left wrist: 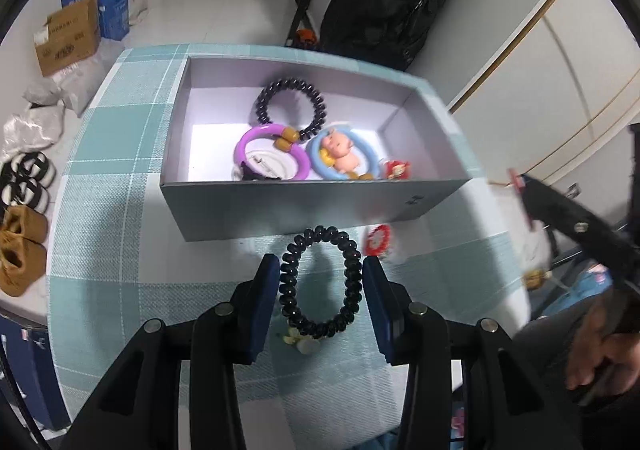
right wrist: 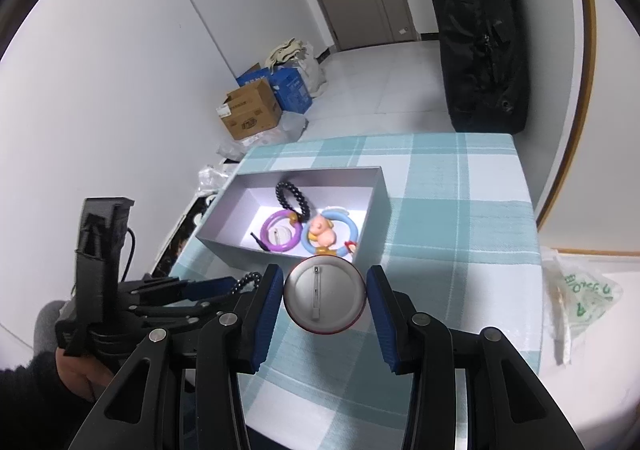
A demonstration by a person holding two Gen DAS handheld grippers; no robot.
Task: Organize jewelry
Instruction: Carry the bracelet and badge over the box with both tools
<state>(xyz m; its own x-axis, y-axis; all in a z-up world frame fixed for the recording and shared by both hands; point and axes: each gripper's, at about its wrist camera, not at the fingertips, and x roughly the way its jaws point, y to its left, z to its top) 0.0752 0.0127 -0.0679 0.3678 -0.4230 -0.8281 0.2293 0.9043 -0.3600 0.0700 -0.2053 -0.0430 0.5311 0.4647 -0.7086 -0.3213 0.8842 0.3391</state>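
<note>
My left gripper (left wrist: 320,264) is shut on a black spiral coil bracelet (left wrist: 352,278), squeezed into a tall oval just above the checked cloth, with a pale charm (left wrist: 298,342) at its lower end. In front of it stands an open grey box (left wrist: 312,205) with another black coil bracelet (left wrist: 288,105), a purple ring (left wrist: 244,145), a blue ring (left wrist: 374,161) with a pink pig figure (left wrist: 340,151) and a small red charm (left wrist: 396,169). My right gripper (right wrist: 325,272) is shut on a round pin badge (right wrist: 324,306), silver back up, near the box (right wrist: 240,250). The left gripper (right wrist: 216,286) shows beside it.
The teal checked tablecloth (right wrist: 440,209) covers a small table; its edges drop off left and right. A blurred red-and-white piece (left wrist: 378,241) sits right of the held bracelet. A plastic bag (right wrist: 580,290) lies at the right edge. Cardboard boxes (right wrist: 252,109) and shoes (left wrist: 20,250) are on the floor.
</note>
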